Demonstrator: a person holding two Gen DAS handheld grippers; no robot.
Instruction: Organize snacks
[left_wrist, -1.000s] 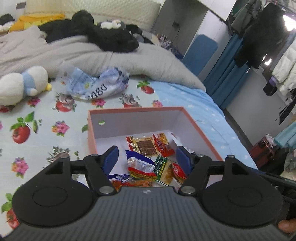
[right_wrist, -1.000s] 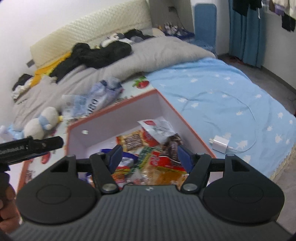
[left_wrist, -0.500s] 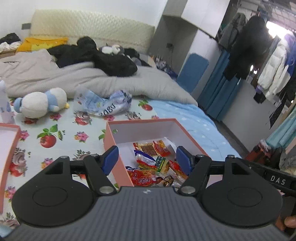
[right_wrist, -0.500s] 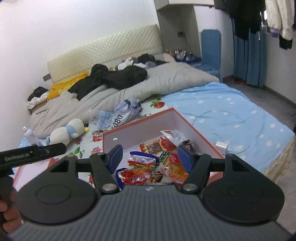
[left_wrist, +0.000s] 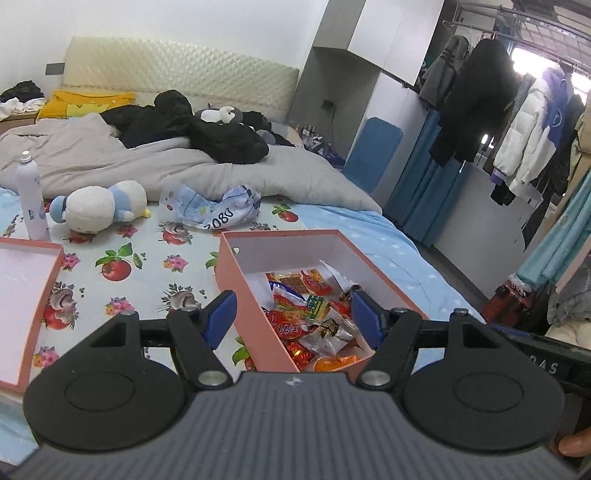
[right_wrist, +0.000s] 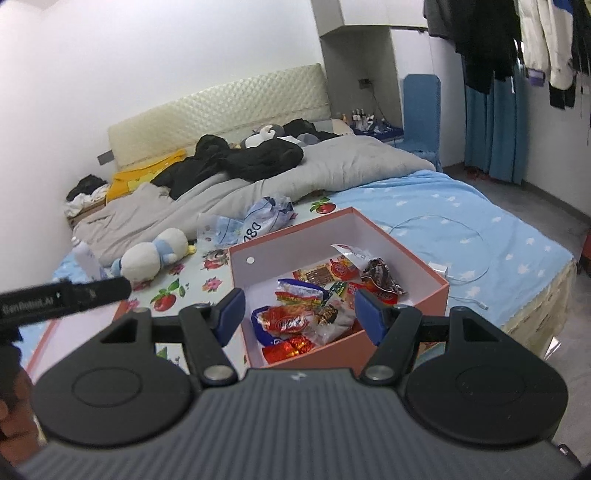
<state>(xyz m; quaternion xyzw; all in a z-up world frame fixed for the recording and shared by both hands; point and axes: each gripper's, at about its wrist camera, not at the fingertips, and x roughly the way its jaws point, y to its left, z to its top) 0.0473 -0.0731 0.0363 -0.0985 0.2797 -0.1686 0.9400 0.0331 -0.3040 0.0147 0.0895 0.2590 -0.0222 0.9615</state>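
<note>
A salmon-pink box (left_wrist: 236, 273) with a white inside lies on the bed and holds several wrapped snacks (left_wrist: 306, 321). It also shows in the right wrist view (right_wrist: 406, 306), with the snacks (right_wrist: 314, 314) piled inside. My left gripper (left_wrist: 293, 317) is open and empty, held above the box's near end. My right gripper (right_wrist: 299, 312) is open and empty, also above and short of the box. The box's pink lid (left_wrist: 22, 291) lies upturned at the left, also in the right wrist view (right_wrist: 74, 332).
A plush toy (left_wrist: 99, 205), a white spray bottle (left_wrist: 31, 199) and a crumpled blue-white plastic bag (left_wrist: 214, 208) lie behind the box. A grey duvet (left_wrist: 110, 155) with black clothes fills the bed's far half. A white charger with cable (right_wrist: 443, 269) lies right of the box.
Both grippers have pulled back and up from the box, so the box looks smaller and the lid, bottle and room come into view. Both stay open and empty.
</note>
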